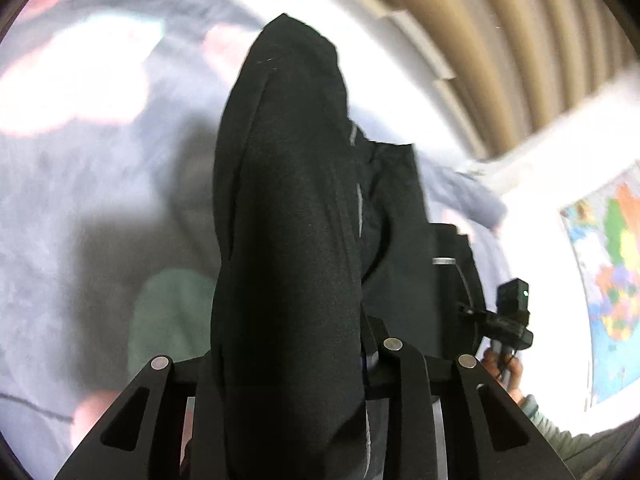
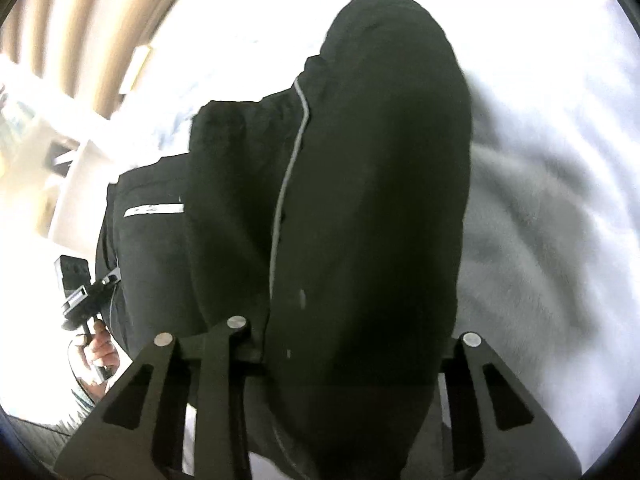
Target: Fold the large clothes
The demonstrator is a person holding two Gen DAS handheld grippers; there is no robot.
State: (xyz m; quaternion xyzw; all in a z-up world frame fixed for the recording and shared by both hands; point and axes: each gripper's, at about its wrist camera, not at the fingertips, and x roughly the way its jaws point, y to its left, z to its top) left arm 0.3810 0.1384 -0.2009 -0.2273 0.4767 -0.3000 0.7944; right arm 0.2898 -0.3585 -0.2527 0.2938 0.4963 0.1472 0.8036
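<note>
A large black garment point(image 1: 288, 208) with thin grey piping hangs stretched between my two grippers, lifted above a pale fleece blanket point(image 1: 80, 184). My left gripper point(image 1: 288, 364) is shut on one end of it; the cloth drapes over the fingers and hides the tips. My right gripper point(image 2: 352, 344) is shut on the other end of the black garment point(image 2: 360, 184), with the tips hidden the same way. The right gripper also shows in the left wrist view point(image 1: 512, 320), held in a hand. The left gripper shows in the right wrist view point(image 2: 80, 300).
The blanket point(image 2: 540, 200) has pink, white and green patches and lies below the garment. A beige curtain point(image 1: 520, 40) hangs at the back. A coloured map point(image 1: 612, 264) is on the white wall at the right. White furniture point(image 2: 72, 184) stands at the left.
</note>
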